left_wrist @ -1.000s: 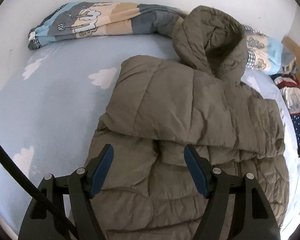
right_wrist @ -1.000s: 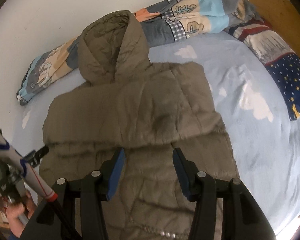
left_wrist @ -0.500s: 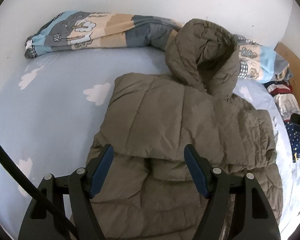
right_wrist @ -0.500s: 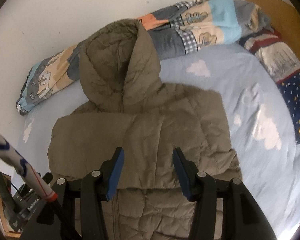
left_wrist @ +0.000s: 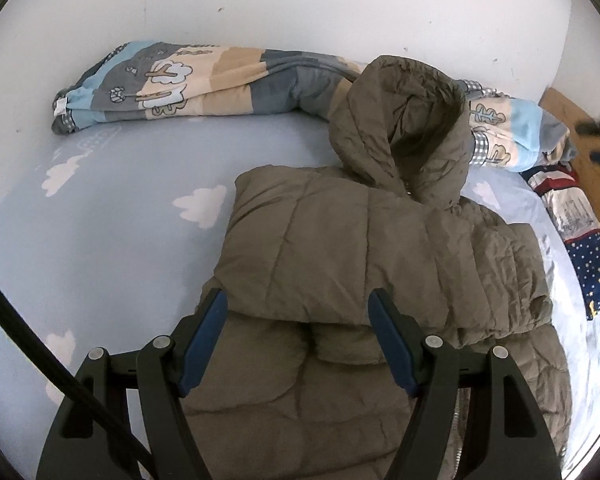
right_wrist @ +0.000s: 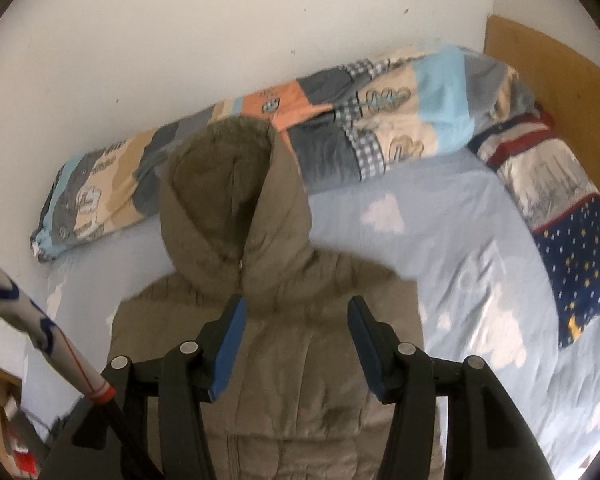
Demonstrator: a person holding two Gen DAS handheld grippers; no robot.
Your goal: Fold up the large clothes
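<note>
- The big brown puffy jacket (left_wrist: pixel 364 264) lies flat on the bed (left_wrist: pixel 112 248), right in front of both claws.
- The left claw (left_wrist: pixel 298 312) hangs over the lower part of the jacket. Its two blue fingers (left_wrist: pixel 210 332) stand wide apart. Nothing is pinched between them.
- Just past the left claw's tips, both sleeves are folded across the jacket's chest. The edge of that fold runs from one finger to the other.
- The hood (left_wrist: pixel 408 128) sits farther ahead of the left claw, a bit to its right. It leans up against a rolled patchwork quilt (left_wrist: pixel 172 84) by the white wall (left_wrist: pixel 300 4).
- The right claw (right_wrist: pixel 294 316) is over the jacket too, just below the hood. Its blue fingers are moving apart. Between them there is only the jacket far below, and they do not press on it.
- In the right claw's picture the hood points straight ahead, and the quilt lies behind it along the wall.
- To the right of the right claw there is blue sheet with white clouds. Farther right is a dark blue cloth with stars (right_wrist: pixel 580 264) and a wooden board (right_wrist: pixel 548 68).
- To the left of the right claw a white pole with a red ring (right_wrist: pixel 72 364) slants by.
</note>
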